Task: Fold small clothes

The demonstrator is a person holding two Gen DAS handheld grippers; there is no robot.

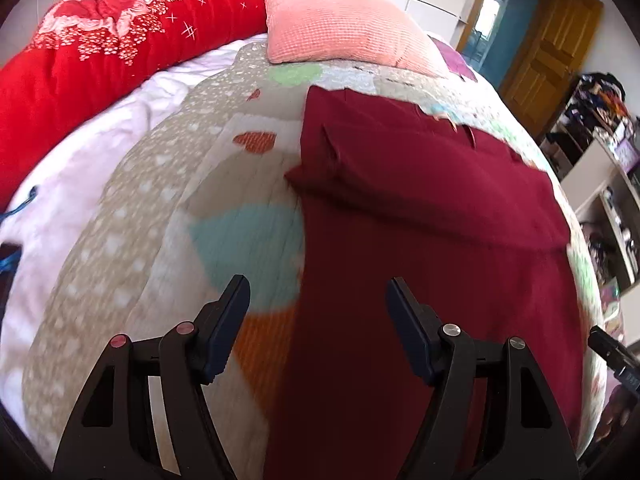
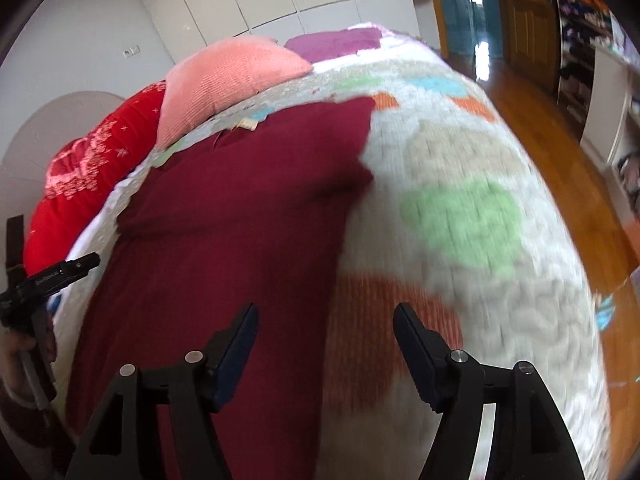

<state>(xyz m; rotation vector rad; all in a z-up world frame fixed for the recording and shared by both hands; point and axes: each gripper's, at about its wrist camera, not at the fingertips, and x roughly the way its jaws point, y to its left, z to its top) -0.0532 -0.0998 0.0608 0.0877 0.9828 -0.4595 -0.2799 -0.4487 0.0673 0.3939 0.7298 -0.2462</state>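
A dark red garment (image 1: 420, 216) lies flat on the patchwork quilt (image 1: 168, 184), its far part folded back over itself into a thicker layer. My left gripper (image 1: 318, 292) is open and empty, above the garment's left edge at its near end. In the right wrist view the same garment (image 2: 240, 216) fills the left half. My right gripper (image 2: 325, 316) is open and empty, above the garment's right edge. The tip of the right gripper (image 1: 612, 350) shows at the right edge of the left wrist view; the left gripper (image 2: 44, 280) shows at the left edge of the right wrist view.
A pink pillow (image 1: 340, 20) and a red duvet (image 1: 100, 52) lie at the head of the bed. A white sheet (image 1: 100, 140) shows to the left. Wooden floor (image 2: 560, 152), a wooden door (image 1: 548, 52) and cluttered shelves (image 1: 600, 152) are on the right.
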